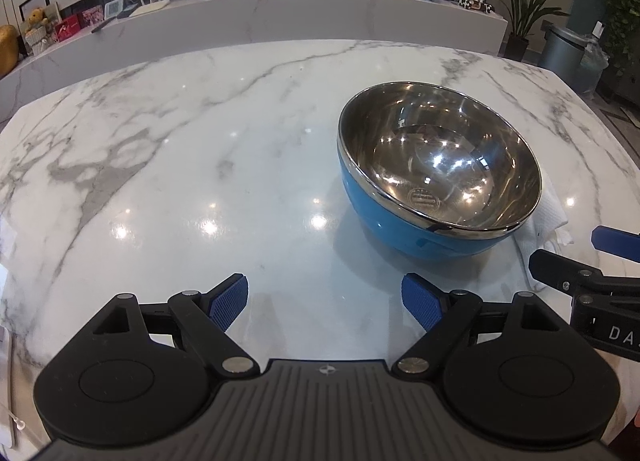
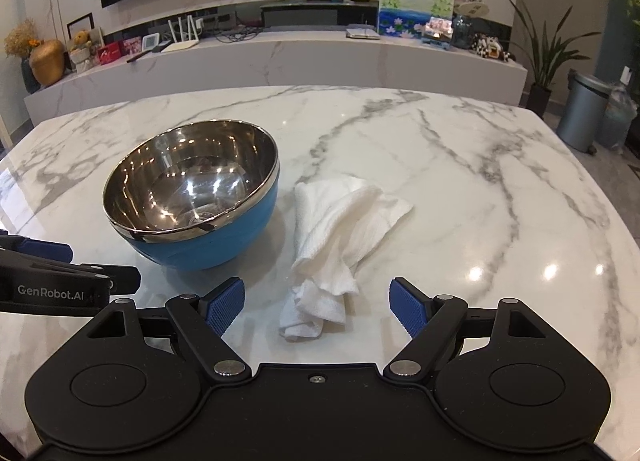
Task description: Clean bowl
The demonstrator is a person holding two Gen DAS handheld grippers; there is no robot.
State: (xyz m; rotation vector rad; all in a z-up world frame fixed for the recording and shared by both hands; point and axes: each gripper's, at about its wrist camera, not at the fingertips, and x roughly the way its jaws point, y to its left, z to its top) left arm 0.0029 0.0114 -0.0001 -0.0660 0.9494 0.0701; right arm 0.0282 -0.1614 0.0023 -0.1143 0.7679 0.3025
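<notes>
A bowl (image 1: 438,165), blue outside and shiny steel inside, stands upright on the white marble table (image 1: 180,149). In the right wrist view the bowl (image 2: 192,193) is at the left, with a crumpled white paper towel (image 2: 340,237) lying right of it. My left gripper (image 1: 325,301) is open and empty, hovering near the bowl's front left. My right gripper (image 2: 316,305) is open and empty, its jaws standing either side of the towel's near end, slightly behind it. The towel (image 1: 548,221) peeks out behind the bowl in the left wrist view, where the right gripper's fingers (image 1: 560,269) show.
The table's far edge (image 2: 320,91) faces a long marble console (image 2: 280,57) with a router, pictures and ornaments. A grey bin (image 2: 584,113) and potted plant (image 2: 548,57) stand at the far right. The left gripper's body (image 2: 56,281) shows at the left edge.
</notes>
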